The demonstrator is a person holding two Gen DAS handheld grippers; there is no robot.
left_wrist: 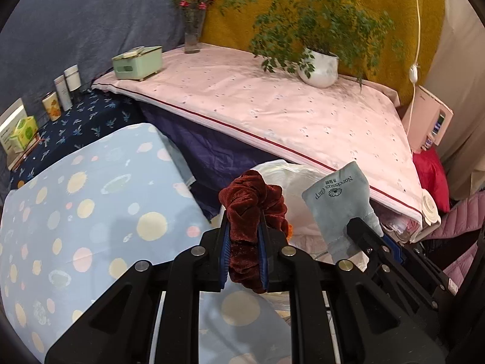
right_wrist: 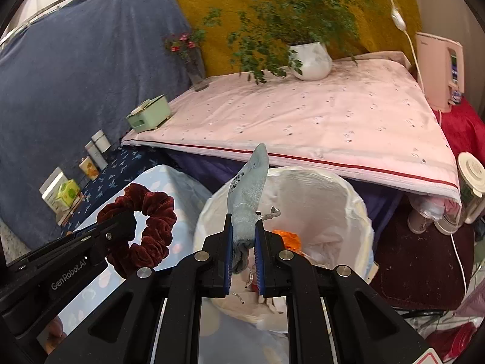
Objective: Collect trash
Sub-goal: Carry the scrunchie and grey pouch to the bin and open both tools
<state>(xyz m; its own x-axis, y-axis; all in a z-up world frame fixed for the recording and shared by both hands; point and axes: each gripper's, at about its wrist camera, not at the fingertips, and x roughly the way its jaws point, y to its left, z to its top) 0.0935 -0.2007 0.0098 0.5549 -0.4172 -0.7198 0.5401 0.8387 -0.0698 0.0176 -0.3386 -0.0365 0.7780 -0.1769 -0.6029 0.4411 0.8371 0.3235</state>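
Trash bin (left_wrist: 291,179) mostly hidden in the left wrist view behind scrunchie (left_wrist: 251,209) and grey pouch (left_wrist: 339,206). Pouch print (right_wrist: 242,176) unreadable edge-on in the right wrist view. Bin contents partly masked by right hand-held gripper (right_wrist: 244,242). Labels on far tins (left_wrist: 51,106) too small to read.

Scrunchie (right_wrist: 142,227) is dark red velvet, plush and matt with slight sheen on the folds. Pouch (right_wrist: 247,194) is grey suede-like cloth, matt, printed lettering. Both tools, left tool (left_wrist: 245,242) and right tool (right_wrist: 244,242), are matt black plastic with bright metal rivets and ribbed blue pads (right_wrist: 228,254). Bin liner (right_wrist: 360,212) is thin white plastic film, crinkled, semi-gloss. Worktop (right_wrist: 303,121) cover is pink woven cloth, matt. Plant pot (right_wrist: 312,60) is white glazed ceramic, glossy. Vase (left_wrist: 192,35) is clear glass.
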